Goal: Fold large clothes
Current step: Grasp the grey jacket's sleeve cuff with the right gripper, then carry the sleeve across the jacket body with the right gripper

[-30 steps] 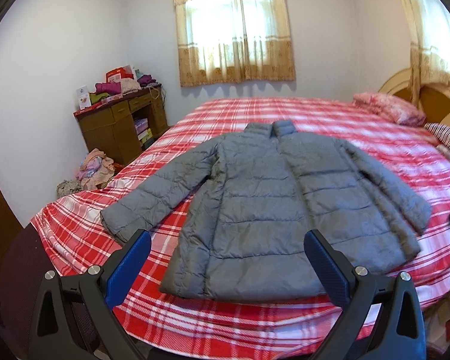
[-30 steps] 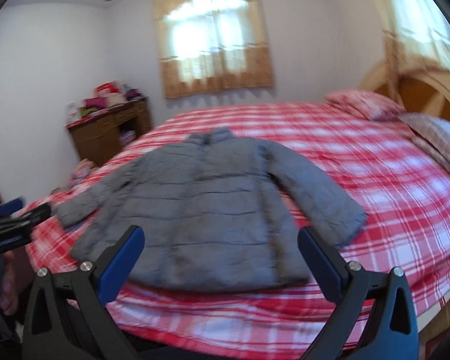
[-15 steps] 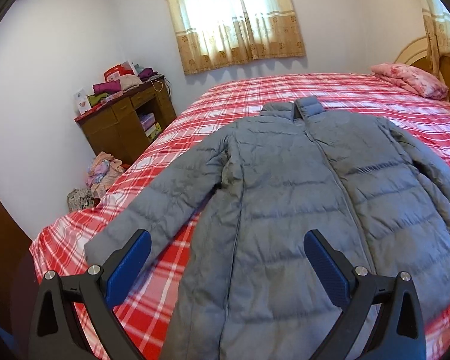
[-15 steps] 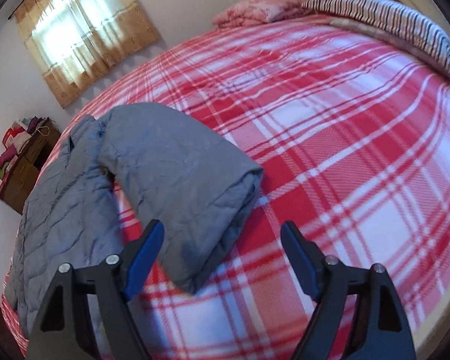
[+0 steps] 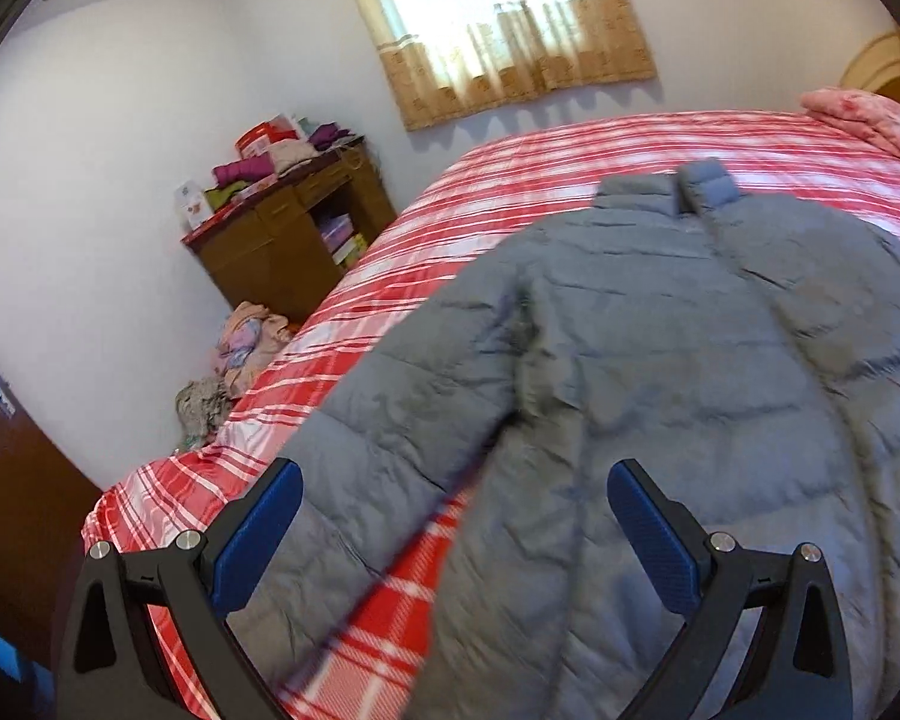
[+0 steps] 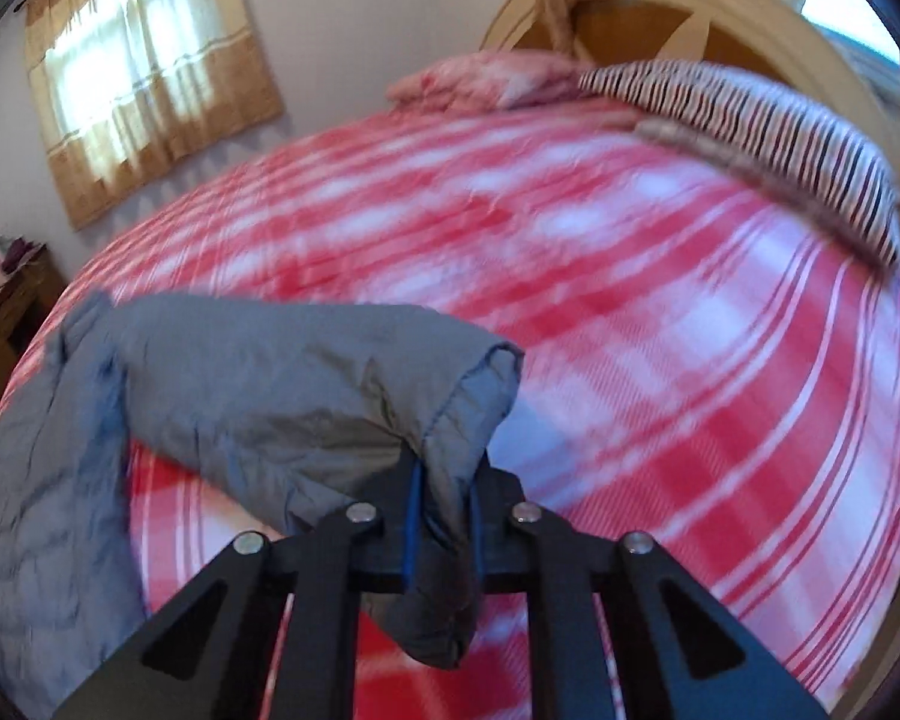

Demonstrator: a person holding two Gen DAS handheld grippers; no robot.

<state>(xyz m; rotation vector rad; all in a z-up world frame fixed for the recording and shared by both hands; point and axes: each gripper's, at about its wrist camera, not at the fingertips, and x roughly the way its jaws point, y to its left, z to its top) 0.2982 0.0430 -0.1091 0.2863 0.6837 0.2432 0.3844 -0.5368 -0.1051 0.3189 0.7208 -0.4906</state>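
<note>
Right now, in the left wrist view, the big grey jacket [image 5: 660, 396] lies flat on the red checked bed [image 5: 510, 174], with its collar pointing toward the window curtain [image 5: 510, 30]. The left gripper [image 5: 450, 510] hangs just above the jacket's near sleeve [image 5: 378, 468], and its two blue fingers [image 5: 258, 534] are spread wide with nothing between them. A brown dresser [image 5: 288, 240] with clothes piled on top stands away from the jacket, by the wall, and a small heap of clothes [image 5: 240, 342] sits on the floor near it. In the right wrist view, the right gripper [image 6: 444, 516] is pressed together on the cuff end of the jacket's other sleeve [image 6: 306, 384], and the grey cloth bunches up between the fingers and hangs down a little. A striped pillow [image 6: 750, 126] and a pink pillow [image 6: 480, 78] lie far from the jacket, by the headboard. It looks like the folding is only starting, with the first sleeve picked up. The next move probably needs the right gripper to carry that sleeve across the jacket's body and lay it flat, while the left one comes down and pinches its own sleeve.
</note>
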